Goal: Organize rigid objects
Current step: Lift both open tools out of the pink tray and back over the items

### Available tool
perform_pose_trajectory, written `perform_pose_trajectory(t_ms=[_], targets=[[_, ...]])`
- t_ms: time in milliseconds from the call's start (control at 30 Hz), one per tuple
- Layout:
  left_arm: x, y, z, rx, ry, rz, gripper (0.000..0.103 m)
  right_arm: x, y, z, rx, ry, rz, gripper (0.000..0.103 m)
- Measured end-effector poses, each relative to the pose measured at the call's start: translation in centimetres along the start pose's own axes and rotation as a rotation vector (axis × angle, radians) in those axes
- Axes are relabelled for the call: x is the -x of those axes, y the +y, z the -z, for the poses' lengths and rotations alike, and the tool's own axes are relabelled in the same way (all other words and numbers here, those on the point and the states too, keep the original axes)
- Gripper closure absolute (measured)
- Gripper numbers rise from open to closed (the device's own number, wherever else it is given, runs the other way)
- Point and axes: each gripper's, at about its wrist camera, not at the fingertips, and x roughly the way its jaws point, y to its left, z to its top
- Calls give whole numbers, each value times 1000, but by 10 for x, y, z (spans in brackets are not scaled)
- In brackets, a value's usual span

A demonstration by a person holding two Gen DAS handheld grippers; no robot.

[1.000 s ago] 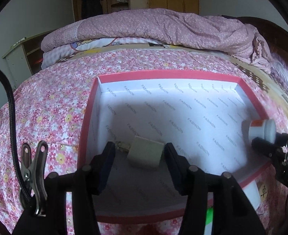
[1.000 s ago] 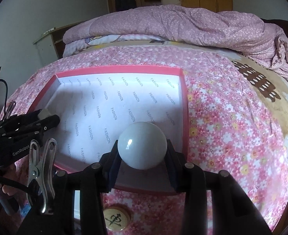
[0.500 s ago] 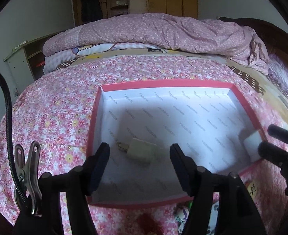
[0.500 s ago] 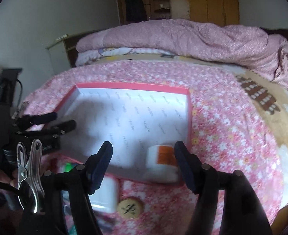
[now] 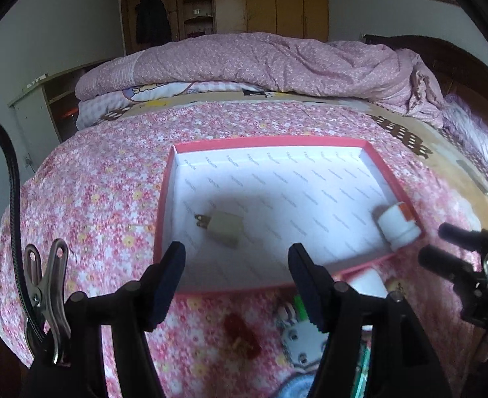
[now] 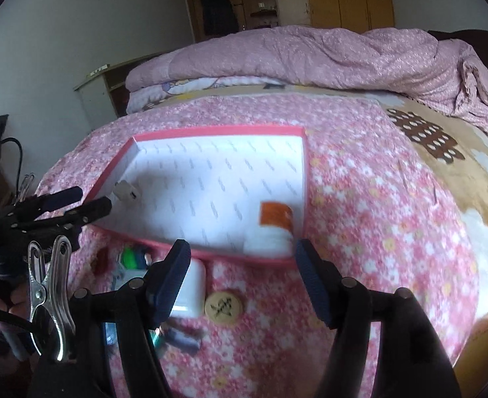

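A red-rimmed box with a white printed lining lies on the flowered bed; it also shows in the right wrist view. Inside lie a beige plug adapter near the left wall and a white bottle with an orange label on its side in the near right corner. My left gripper is open and empty, above the box's near rim. My right gripper is open and empty, back from the bottle. Each gripper shows in the other's view: the right, the left.
In front of the box on the bed lie a white case, a round wooden chess piece, a green item, a dark red spot and other small things. A folded pink quilt lies at the far end.
My right gripper opened and let go of the white bottle, which now lies in the box. My left gripper pulled back from the plug adapter. Both grippers rose and drew back.
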Motion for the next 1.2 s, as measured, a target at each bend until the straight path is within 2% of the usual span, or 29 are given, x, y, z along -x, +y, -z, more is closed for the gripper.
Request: perform_pose_trajectory(t_ms=[167, 600, 800, 1200], targets=[[16, 1, 17, 33, -5, 9, 35, 22, -2, 15, -17, -39, 52, 36], [33, -2, 47, 25, 37, 44, 35, 37, 3, 50, -79, 18, -19, 36], [36, 4, 67, 8, 72, 33, 35, 43, 14, 65, -41, 35, -15, 36], [46, 8, 101, 27, 136, 85, 35, 48, 21, 95, -28, 86, -14, 36]])
